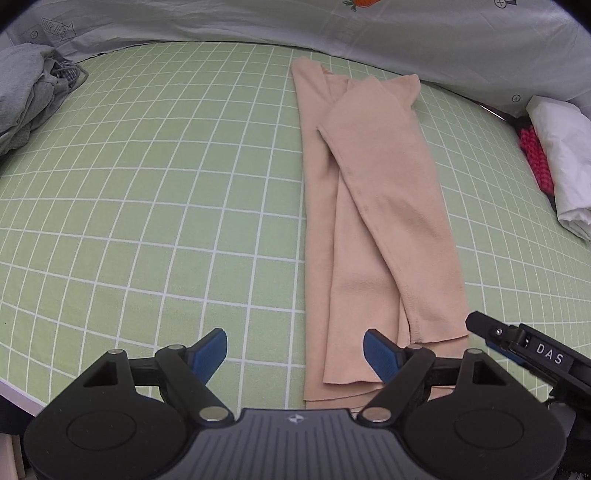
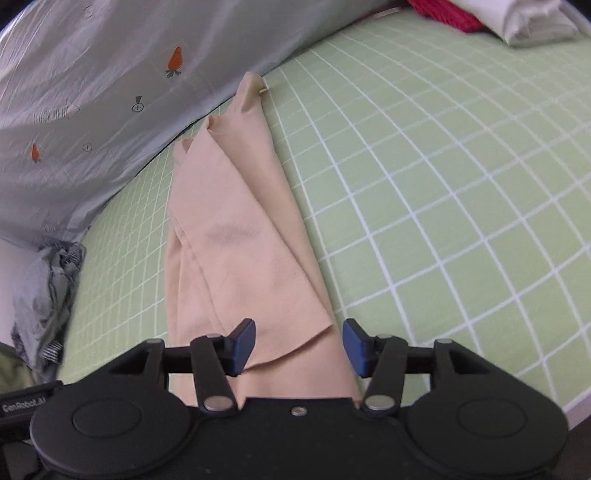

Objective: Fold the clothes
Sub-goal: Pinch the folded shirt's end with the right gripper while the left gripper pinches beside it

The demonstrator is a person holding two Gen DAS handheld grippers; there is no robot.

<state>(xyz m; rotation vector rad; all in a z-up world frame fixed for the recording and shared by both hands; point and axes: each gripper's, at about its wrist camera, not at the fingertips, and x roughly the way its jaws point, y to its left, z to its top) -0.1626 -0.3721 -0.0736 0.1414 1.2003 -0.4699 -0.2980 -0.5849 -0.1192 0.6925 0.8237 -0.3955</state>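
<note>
A beige garment lies in a long narrow strip on the green checked bed sheet, with a sleeve folded diagonally across it. My left gripper hovers open over the strip's near left edge, nothing between its blue pads. The right gripper's black body enters that view at the lower right. In the right wrist view the same garment runs away from the right gripper. Its jaws stand apart above the near hem, and the cloth lies flat beneath them, not pinched.
A grey quilt with carrot prints borders the far side of the bed. A heap of grey clothes sits at the left. Folded white cloth on a red knit item lies at the right.
</note>
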